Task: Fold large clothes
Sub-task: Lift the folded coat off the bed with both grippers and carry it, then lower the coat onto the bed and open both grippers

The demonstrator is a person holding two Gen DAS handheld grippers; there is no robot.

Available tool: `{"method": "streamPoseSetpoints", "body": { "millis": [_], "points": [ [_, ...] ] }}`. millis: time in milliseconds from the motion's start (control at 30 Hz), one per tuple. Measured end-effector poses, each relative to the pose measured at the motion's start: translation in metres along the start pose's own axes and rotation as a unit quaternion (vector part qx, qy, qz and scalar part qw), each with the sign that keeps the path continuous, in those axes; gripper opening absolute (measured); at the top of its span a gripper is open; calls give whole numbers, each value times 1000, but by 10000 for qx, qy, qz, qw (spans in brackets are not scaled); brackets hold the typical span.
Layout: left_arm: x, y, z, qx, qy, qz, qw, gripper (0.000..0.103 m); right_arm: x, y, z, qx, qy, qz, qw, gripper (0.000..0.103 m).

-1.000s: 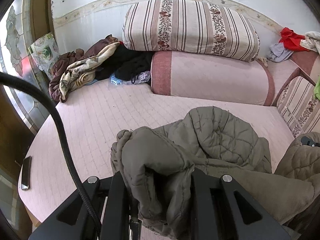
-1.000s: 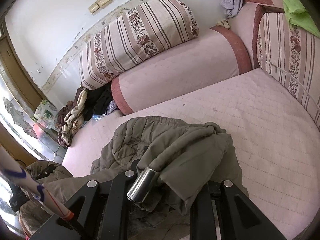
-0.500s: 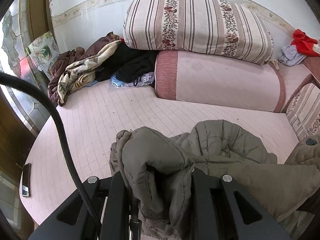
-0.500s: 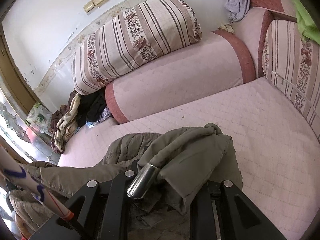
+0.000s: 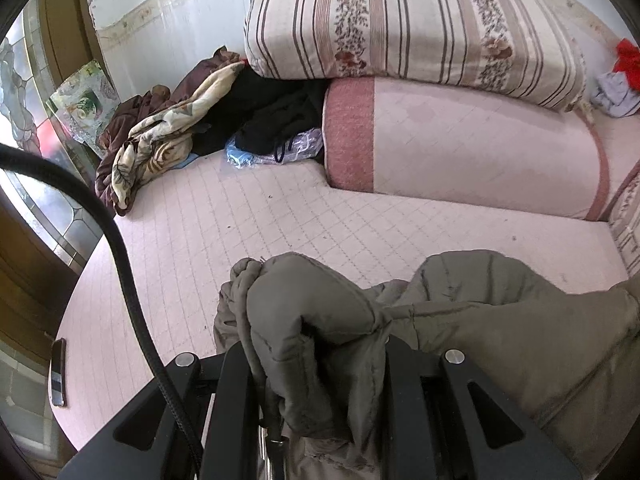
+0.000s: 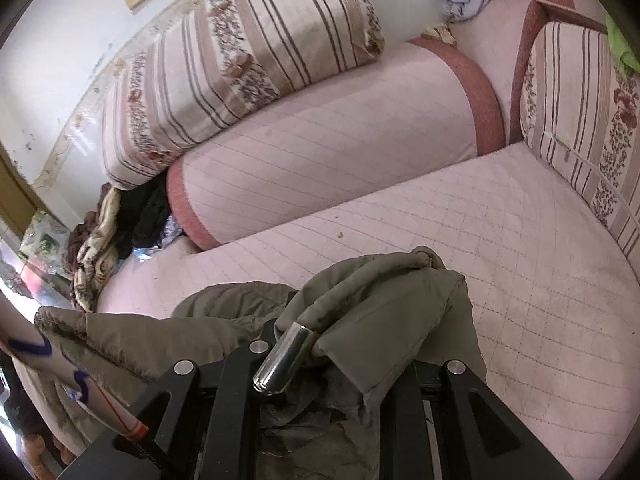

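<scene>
Pink quilted sofa seat (image 5: pixel 280 232) fills most of both views, w/ a pink bolster (image 5: pixel 460 140) at 12–1 o'clock in left wrist view and a striped floral cushion (image 5: pixel 400 24) stacked on top of it. Right wrist view shows a second striped cushion (image 6: pixel 580 112) at 2 o'clock along the sofa's side.

Olive padded jacket (image 5: pixel 500 320) lies bunched on the seat at 5–6 o'clock, nearest the cameras, stretched between the two tools. Left hand-held gripper (image 5: pixel 316 380) is clamped narrow on a thick fold of the jacket; fabric bulges up over the fingers. Right hand-held gripper (image 6: pixel 332 376) likewise pinches a wad of the jacket (image 6: pixel 380 312), w/ a shiny metal cord end (image 6: pixel 284 352) sticking out by its left finger.

Pile of loose clothes (image 5: pixel 168 132) at 10 o'clock, left wrist view: maroon, beige-patterned, black pieces, plus a clear plastic bag (image 5: pixel 296 148) w/ contents I can't make out. Red and grey garments (image 5: pixel 616 80) sit at 2 o'clock on the sofa back.

Black cable (image 5: pixel 120 248) crosses from 9 to 6 o'clock. Small dark phone-like item (image 5: pixel 58 376) lies at seat edge, 8 o'clock.
</scene>
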State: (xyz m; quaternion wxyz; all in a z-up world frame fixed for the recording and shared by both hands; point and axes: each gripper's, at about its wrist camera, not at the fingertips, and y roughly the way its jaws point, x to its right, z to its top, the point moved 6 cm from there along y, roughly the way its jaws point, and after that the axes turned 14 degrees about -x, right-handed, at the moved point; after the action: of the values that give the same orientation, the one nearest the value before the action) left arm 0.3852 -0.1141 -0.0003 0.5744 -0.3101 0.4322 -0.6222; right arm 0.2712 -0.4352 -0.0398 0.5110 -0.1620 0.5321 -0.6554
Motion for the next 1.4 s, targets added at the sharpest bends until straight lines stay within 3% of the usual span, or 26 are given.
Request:
{"method": "streamPoseSetpoints", "body": {
  "millis": [433, 1200, 1400],
  "points": [
    [7, 52, 9, -194, 29, 279, 9994, 17, 17, 61, 12, -312, 178, -249, 9990, 20],
    [11, 104, 9, -322, 44, 389, 9987, 21, 33, 121, 11, -645, 283, -437, 9966, 22],
    [-7, 85, 10, -437, -270, -395, 9979, 30, 28, 102, 12, -457, 283, -373, 9979, 31]
  ]
}}
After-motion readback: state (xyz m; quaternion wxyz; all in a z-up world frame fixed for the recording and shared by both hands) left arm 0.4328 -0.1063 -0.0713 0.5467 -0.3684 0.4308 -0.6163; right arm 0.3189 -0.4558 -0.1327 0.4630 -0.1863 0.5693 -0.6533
